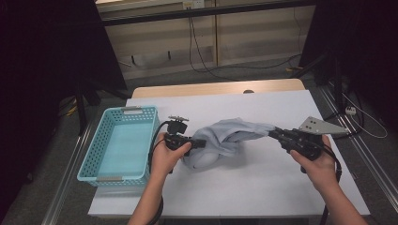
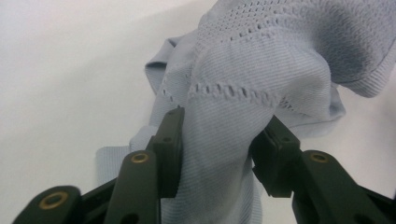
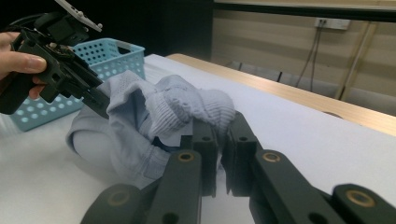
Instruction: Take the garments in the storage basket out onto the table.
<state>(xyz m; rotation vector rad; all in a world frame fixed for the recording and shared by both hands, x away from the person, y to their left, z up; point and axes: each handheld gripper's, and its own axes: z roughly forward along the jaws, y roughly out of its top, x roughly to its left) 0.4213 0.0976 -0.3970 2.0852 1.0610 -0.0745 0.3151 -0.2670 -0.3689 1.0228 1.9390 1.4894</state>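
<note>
High view puts my right gripper (image 1: 277,133) at the right-hand end of the pale blue-grey knitted garment (image 1: 225,138), with its two black jaws pressed nearly together on a bunched fold of the ribbed edge; in the right gripper view that fold bulges out just above the pads, pinched tight. My right hand (image 1: 315,161) wraps the body behind it, and the grey three-cornered plate (image 1: 321,125) sits on top.

My left gripper (image 1: 202,142) holds the other end. Its jaws stand partly apart, and in the left gripper view a thick roll of the same knit (image 2: 243,88) fills the gap between them, with both pads against the cloth. My left hand (image 1: 169,152) grips the body from behind.

One garment lies between my two grippers, pulled into a loose band whose long axis runs from one tool to the other, across the table. Its right end rises off the surface to my right gripper, while a rounded bulk sags onto the white table cover (image 1: 263,187) just beside and below my left gripper. A row of small eyelet holes runs across the knit near my left jaws.

Just beyond my left hand, away from the garment, stands one light turquoise perforated plastic basket (image 1: 101,140) with two handles, well apart from my right gripper.
</note>
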